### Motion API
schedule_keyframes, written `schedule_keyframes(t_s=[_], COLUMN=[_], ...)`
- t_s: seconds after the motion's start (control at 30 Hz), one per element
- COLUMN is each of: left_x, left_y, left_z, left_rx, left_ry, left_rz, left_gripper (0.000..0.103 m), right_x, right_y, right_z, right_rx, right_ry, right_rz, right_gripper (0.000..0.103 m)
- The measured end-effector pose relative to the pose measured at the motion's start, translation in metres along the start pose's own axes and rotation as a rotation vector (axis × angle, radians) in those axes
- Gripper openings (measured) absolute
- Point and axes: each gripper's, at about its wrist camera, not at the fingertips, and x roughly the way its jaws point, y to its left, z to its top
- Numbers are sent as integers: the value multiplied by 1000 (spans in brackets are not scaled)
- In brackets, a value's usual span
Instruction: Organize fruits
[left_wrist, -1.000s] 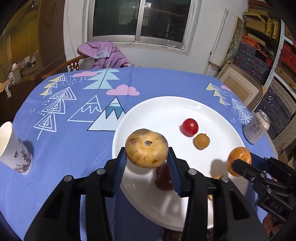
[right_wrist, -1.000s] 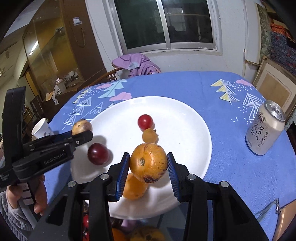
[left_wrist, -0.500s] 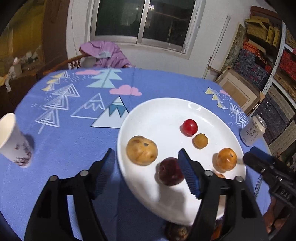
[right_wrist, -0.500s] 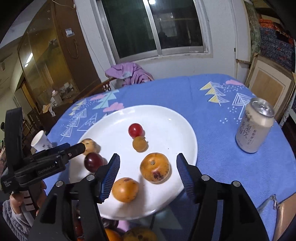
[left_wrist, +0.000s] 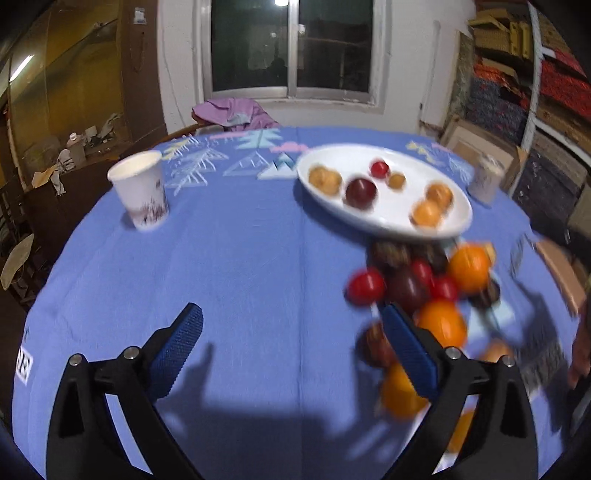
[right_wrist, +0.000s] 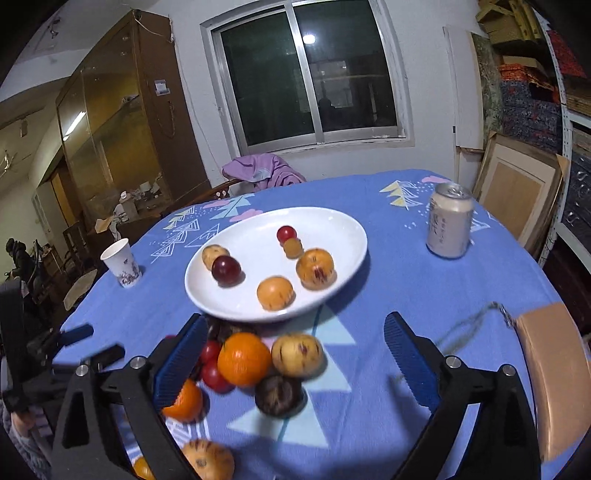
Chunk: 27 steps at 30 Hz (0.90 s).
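With both grippers empty, we judge ourselves between loads: one round of fruit is on the plate (right_wrist: 207, 295), and the next pick from the loose pile (right_wrist: 255, 365) has not begun. The left gripper (left_wrist: 291, 350) has its jaws spread wide with only bare cloth between them; they have just been opening, and nothing is held. The right gripper (right_wrist: 295, 354) is likewise released, its jaws just opened wide, and they hang over the pile without pressing on any piece.

Six fruits lie on the plate: a tan one (right_wrist: 214, 255) and a dark red plum (right_wrist: 226, 270) on its left side, a small red tomato (right_wrist: 286, 233) and a small brown fruit (right_wrist: 293, 247) toward the far side, and two orange speckled ones (right_wrist: 295, 280) at the near right. The pile lies on the tablecloth (right_wrist: 388, 288) just in front of the plate's near rim, and holds an orange (right_wrist: 243, 358), a tan speckled fruit (right_wrist: 297, 354), red tomatoes (right_wrist: 212, 363) and a dark wrinkled fruit (right_wrist: 279, 395), all touching or nearly so.

Next, we think, each gripper should single out one outer fruit, close gently round its widest part, and lift it clear without rolling its neighbours. Round, smooth skins may slip.

A paper cup (right_wrist: 122, 262) stands well left of the plate and a can (right_wrist: 448, 225) to its right.
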Motion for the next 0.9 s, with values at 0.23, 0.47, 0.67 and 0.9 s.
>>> schedule_keyframes(t_s=[0.23,0.47,0.67,0.9], left_x=[-18,-23,-18,7], left_y=[-36,-47,-58,-39], left_z=[-30,-30,-34,-29], left_rx=[169,189,232,109], left_ry=[-32,-37,-6,95], left_rz=[-23,-94,-145,-185], left_gripper=[99,99,99,99], right_x=[-17,-10,-13,-11], right_y=[-9,-10,-11,-10], right_z=[-22,-25,-26,-27], right_rx=[33,51,59,63], right_ry=[13,51,43,56], right_rz=[-16,-21,-25,-30], right_gripper=[100,100,100,100])
